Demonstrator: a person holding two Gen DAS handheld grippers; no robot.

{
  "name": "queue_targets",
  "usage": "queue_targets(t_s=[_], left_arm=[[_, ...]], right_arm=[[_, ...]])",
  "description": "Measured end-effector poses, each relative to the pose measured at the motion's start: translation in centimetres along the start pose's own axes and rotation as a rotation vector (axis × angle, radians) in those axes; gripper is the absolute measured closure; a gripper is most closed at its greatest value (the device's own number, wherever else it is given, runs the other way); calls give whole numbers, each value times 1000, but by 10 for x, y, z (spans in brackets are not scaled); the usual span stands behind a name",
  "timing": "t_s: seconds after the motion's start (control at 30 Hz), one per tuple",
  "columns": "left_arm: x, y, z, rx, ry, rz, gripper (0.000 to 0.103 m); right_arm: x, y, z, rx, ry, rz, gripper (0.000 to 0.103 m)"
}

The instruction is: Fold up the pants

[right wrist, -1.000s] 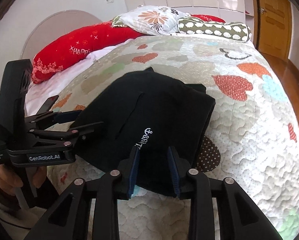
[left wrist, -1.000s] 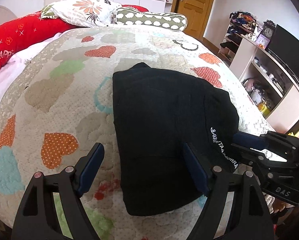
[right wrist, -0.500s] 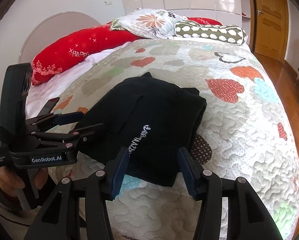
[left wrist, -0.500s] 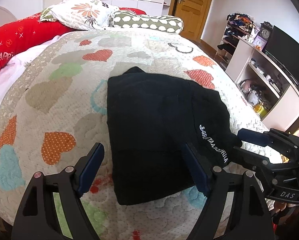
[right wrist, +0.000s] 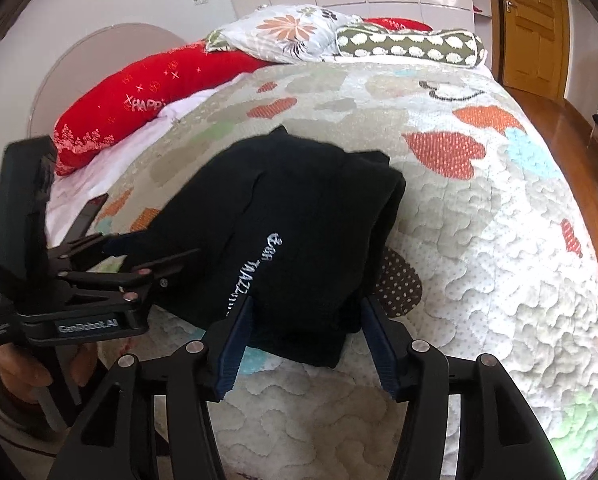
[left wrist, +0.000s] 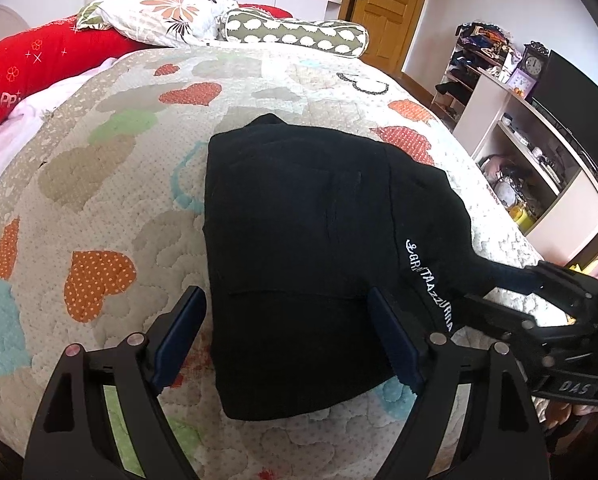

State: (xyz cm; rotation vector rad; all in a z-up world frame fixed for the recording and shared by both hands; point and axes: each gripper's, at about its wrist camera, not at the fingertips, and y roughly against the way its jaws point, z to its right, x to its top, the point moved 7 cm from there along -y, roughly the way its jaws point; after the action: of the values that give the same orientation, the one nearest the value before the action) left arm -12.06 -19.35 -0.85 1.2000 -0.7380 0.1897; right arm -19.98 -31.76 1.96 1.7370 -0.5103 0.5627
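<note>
The black pants (left wrist: 307, 240) lie folded in a compact stack on the heart-patterned quilt (left wrist: 99, 184), white lettering along one edge. They also show in the right wrist view (right wrist: 295, 232). My left gripper (left wrist: 287, 320) is open, its jaws wide apart over the near left edge of the pants, holding nothing. My right gripper (right wrist: 305, 322) is open, its jaws on either side of the near right corner of the stack, not closed on it. The right gripper shows at the right of the left view (left wrist: 539, 300); the left gripper shows at the left of the right view (right wrist: 139, 264).
A red bolster (left wrist: 39, 64), a floral pillow (left wrist: 167, 12) and a spotted bolster (left wrist: 299, 36) lie at the bed head. A white shelf unit (left wrist: 539, 152) with a TV and clutter stands right of the bed. A wooden door (left wrist: 383, 4) is behind.
My right gripper opened from nearly shut on the pants' near corner and let it go. Both grippers drew back a little; the pants lie still.
</note>
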Motion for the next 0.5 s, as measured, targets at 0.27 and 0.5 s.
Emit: queue_targets(t_s=[0.27,0.5], left_arm=[[8,8,-1,9,-10,17,19],[18,12,-11,16,7,23,19]], right_arm=[[18,17,9,20,-63,62,32],[22,1,16,17,-99,44,25]])
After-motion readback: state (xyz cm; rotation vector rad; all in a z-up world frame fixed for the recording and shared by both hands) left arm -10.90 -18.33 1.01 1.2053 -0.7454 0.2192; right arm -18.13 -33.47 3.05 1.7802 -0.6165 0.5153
